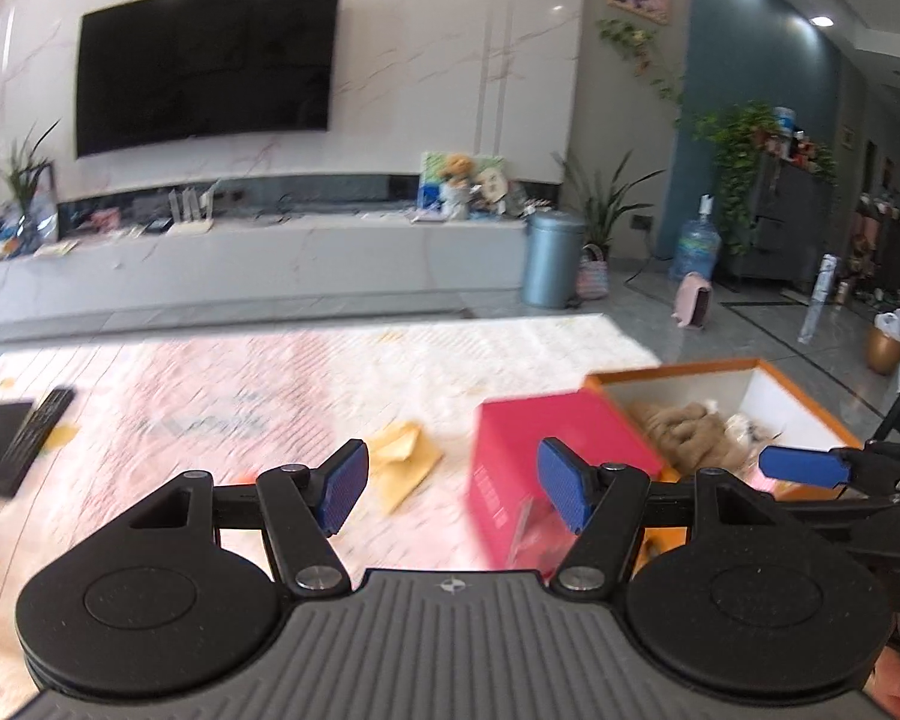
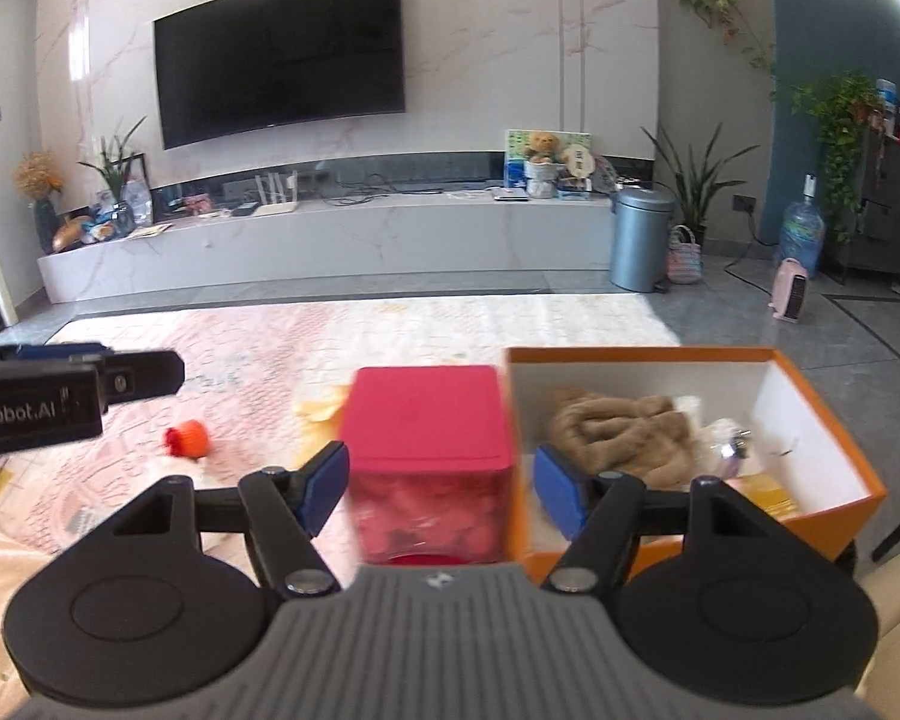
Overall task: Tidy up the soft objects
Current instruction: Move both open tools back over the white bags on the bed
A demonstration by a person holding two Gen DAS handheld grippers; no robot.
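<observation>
Both grippers, left and right, gape empty; beyond, seemingly, red box.

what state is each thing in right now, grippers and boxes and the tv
left gripper: open, nothing between the pads
right gripper: open, nothing gripped
orange box: open on top, tan soft cloth lying inside
pink box: closed, upright beside the orange box
tv: screen dark

Left gripper, right gripper showing black linkages, blue ribbed pads, silver screws, grey ridged housings.
</observation>
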